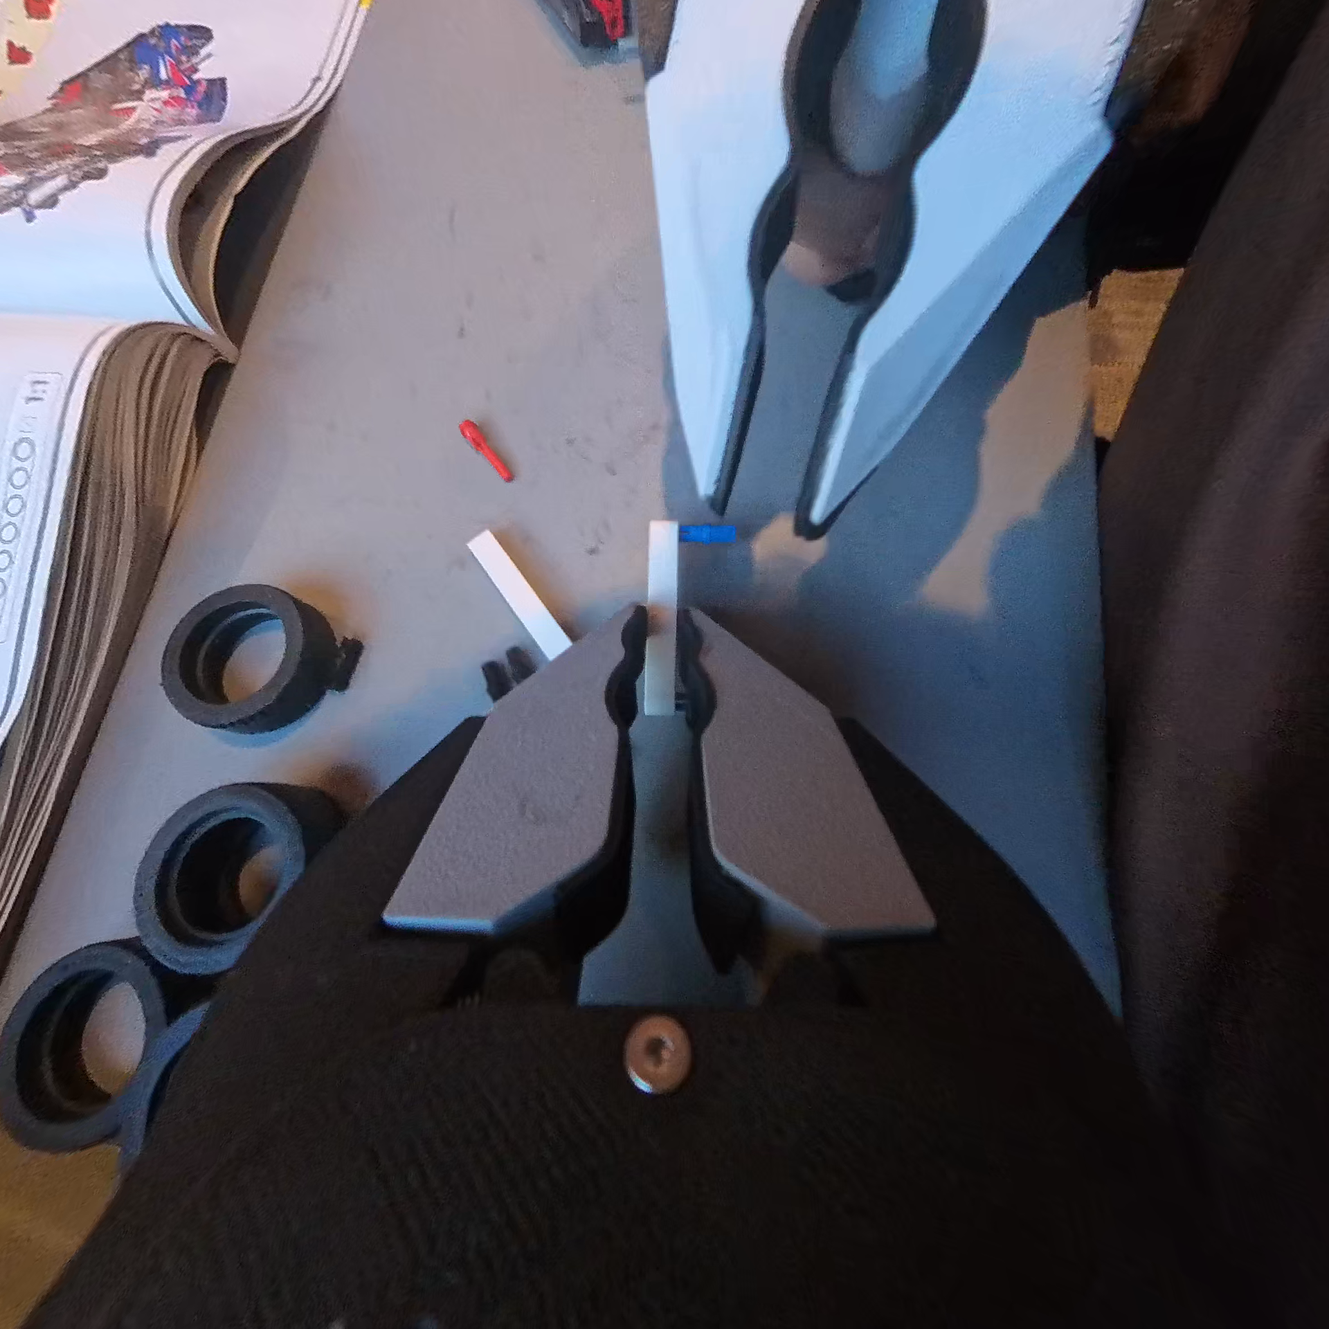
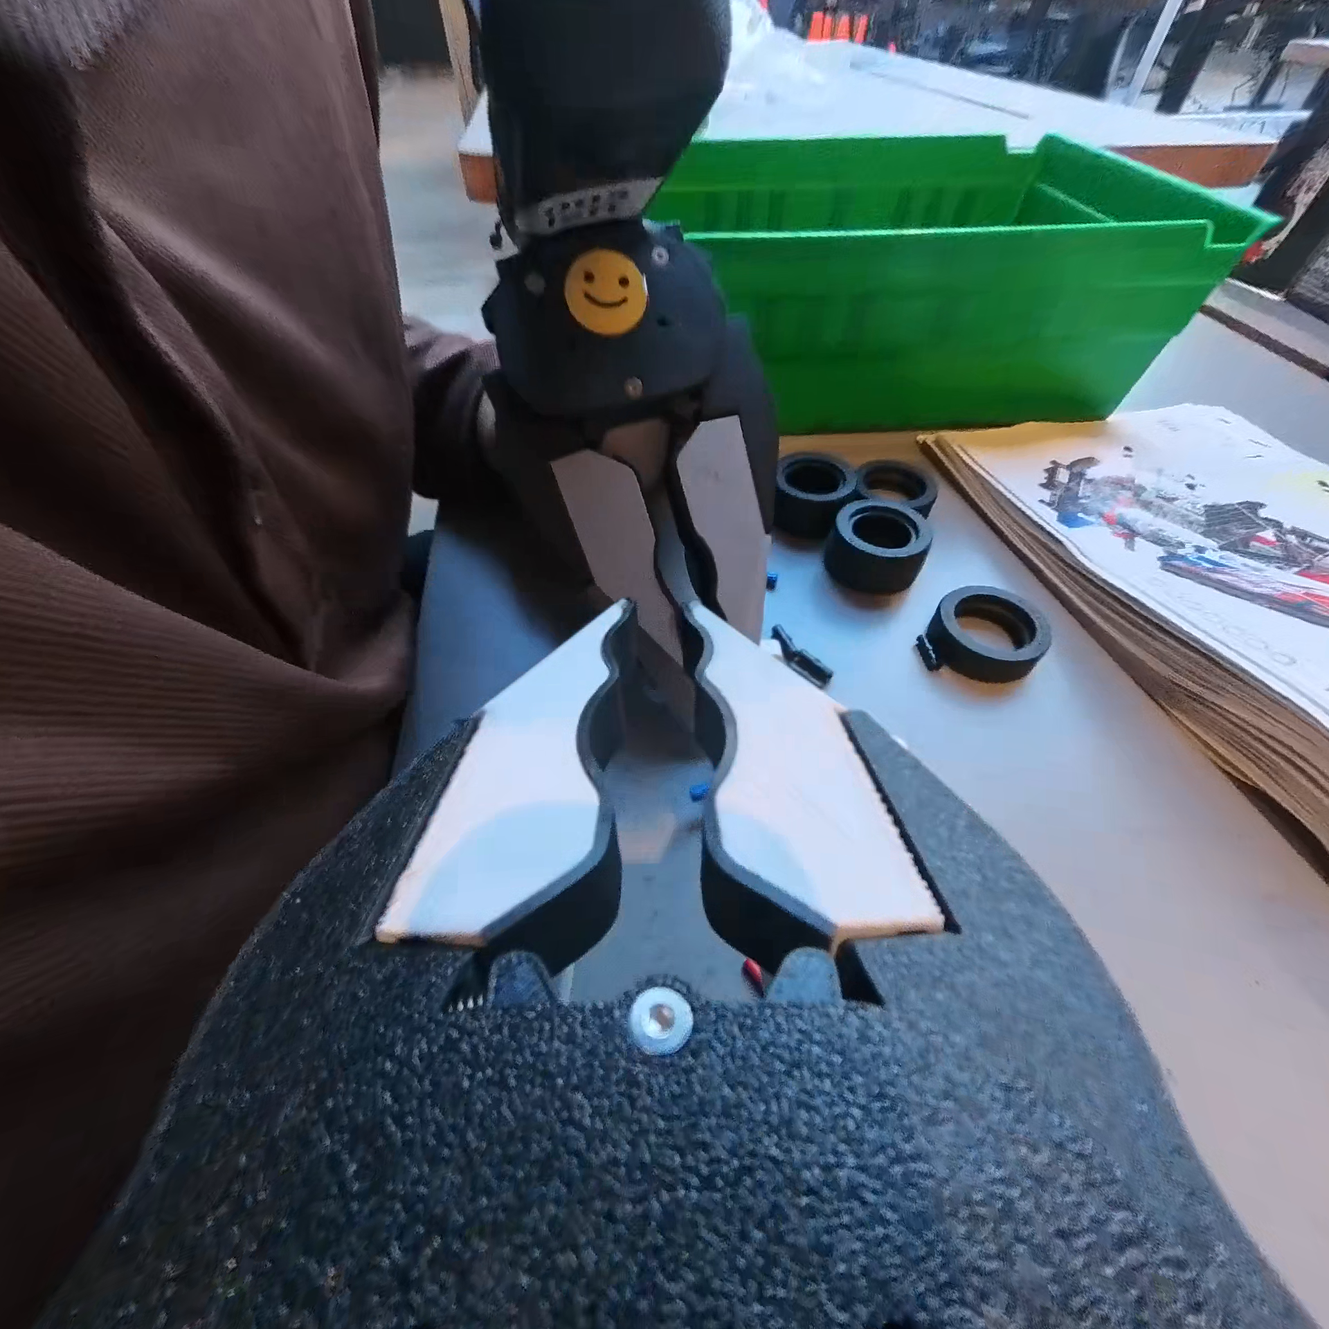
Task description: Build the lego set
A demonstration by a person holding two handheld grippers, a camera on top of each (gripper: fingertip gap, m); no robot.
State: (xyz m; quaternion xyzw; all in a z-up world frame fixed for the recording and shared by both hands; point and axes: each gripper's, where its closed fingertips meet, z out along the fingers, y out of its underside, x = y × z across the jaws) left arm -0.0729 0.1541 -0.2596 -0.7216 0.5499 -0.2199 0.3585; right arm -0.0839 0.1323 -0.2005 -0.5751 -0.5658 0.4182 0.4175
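Note:
My left gripper (image 1: 661,611) is shut on a white beam (image 1: 661,575) that stands on edge and sticks out past the fingertips. A blue pin (image 1: 708,533) projects sideways from the beam's far end. My right gripper (image 1: 766,518) comes in from the far side with its jaws open and empty; one fingertip is right at the blue pin. In the right wrist view the right gripper (image 2: 660,615) faces the left gripper (image 2: 679,590), and a speck of blue pin (image 2: 696,792) shows between the fingers. A second white beam (image 1: 518,597) lies on the table.
A red pin (image 1: 485,449) and small black pins (image 1: 507,665) lie loose. Several black tyres (image 1: 252,658) (image 2: 877,546) sit at the left. An open instruction booklet (image 1: 108,216) (image 2: 1151,539), a green bin (image 2: 935,288) and a person's brown sleeve (image 2: 180,503) border the area. The gap from one gripper's tips to the other's is roughly 6 cm.

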